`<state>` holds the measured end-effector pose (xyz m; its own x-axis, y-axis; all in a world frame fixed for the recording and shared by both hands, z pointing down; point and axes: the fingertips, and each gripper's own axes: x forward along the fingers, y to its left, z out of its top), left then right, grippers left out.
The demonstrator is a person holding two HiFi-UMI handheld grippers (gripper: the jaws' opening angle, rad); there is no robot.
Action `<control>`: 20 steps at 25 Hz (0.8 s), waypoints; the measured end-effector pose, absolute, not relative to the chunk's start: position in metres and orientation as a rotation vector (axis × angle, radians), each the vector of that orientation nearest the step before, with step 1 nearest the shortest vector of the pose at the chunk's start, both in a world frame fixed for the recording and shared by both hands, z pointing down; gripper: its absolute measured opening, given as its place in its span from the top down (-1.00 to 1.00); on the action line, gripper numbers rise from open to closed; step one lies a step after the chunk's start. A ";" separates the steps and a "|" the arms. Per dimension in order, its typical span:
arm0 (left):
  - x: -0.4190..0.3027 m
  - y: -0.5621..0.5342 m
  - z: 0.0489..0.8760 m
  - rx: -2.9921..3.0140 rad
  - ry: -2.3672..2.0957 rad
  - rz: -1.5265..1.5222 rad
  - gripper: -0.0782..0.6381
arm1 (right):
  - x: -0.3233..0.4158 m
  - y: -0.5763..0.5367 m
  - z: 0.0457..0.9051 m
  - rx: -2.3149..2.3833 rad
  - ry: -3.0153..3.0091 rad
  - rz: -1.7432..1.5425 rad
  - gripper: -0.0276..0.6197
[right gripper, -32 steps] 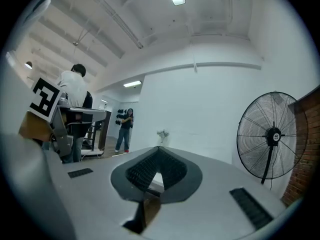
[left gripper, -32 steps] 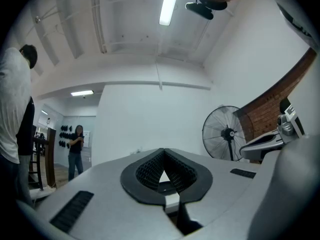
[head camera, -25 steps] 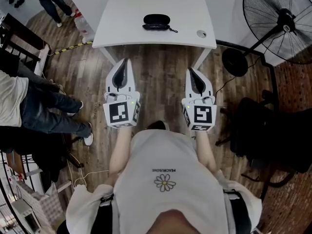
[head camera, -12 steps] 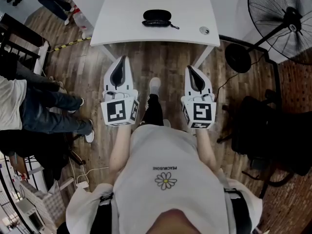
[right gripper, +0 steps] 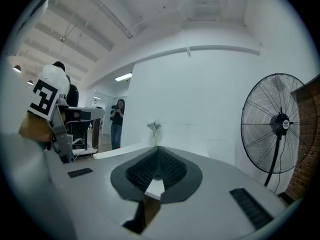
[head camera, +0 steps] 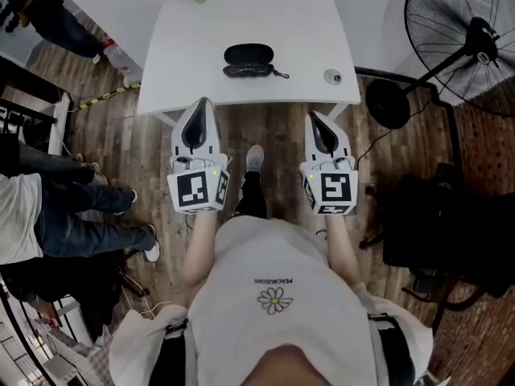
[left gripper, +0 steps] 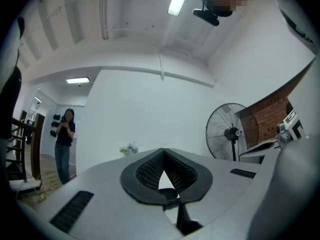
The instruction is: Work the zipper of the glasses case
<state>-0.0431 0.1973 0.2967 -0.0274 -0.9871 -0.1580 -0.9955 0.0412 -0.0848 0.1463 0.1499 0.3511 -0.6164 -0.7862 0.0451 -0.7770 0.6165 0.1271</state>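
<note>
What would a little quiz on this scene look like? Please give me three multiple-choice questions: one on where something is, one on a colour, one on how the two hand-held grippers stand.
1. Where does the glasses case lie?
A. on the white table
B. on the wooden floor
C. in the person's lap

2. What colour is the glasses case?
A. white
B. black
C. red

3. How do the jaws of the left gripper and the right gripper stand?
A. wide apart
B. closed on the glasses case
C. together, with nothing between them

Answers:
1 A: the head view shows it on the tabletop, ahead of both grippers.
2 B: it is dark against the white top.
3 C: each gripper view shows its tips meeting, with only the room beyond.
</note>
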 end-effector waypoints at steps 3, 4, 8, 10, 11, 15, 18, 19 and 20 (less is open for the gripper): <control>-0.064 0.156 0.296 -2.076 2.130 0.066 0.74 | 0.124 0.110 0.343 1.305 -2.762 -0.134 0.89; -0.072 0.140 0.295 -2.082 2.131 0.069 0.74 | 0.116 0.096 0.341 1.299 -2.766 -0.126 0.89; -0.108 0.081 0.290 -2.100 2.127 0.084 0.74 | 0.086 0.036 0.336 1.301 -2.737 -0.115 0.89; -0.126 0.053 0.290 -2.106 2.126 0.088 0.74 | 0.070 0.007 0.334 1.297 -2.719 -0.117 0.89; -0.136 0.039 0.290 -2.107 2.130 0.091 0.74 | 0.061 -0.007 0.333 1.290 -2.717 -0.114 0.89; -0.175 -0.015 0.296 -2.122 2.145 0.099 0.74 | 0.025 -0.058 0.333 1.264 -2.704 -0.108 0.89; -0.199 -0.051 0.300 -2.144 2.155 0.103 0.74 | 0.003 -0.092 0.338 1.261 -2.681 -0.082 0.89; -0.205 -0.061 0.302 -2.149 2.156 0.101 0.74 | -0.004 -0.101 0.339 1.260 -2.678 -0.071 0.89; -0.211 -0.070 0.303 -2.154 2.154 0.097 0.74 | -0.010 -0.109 0.341 1.259 -2.674 -0.062 0.89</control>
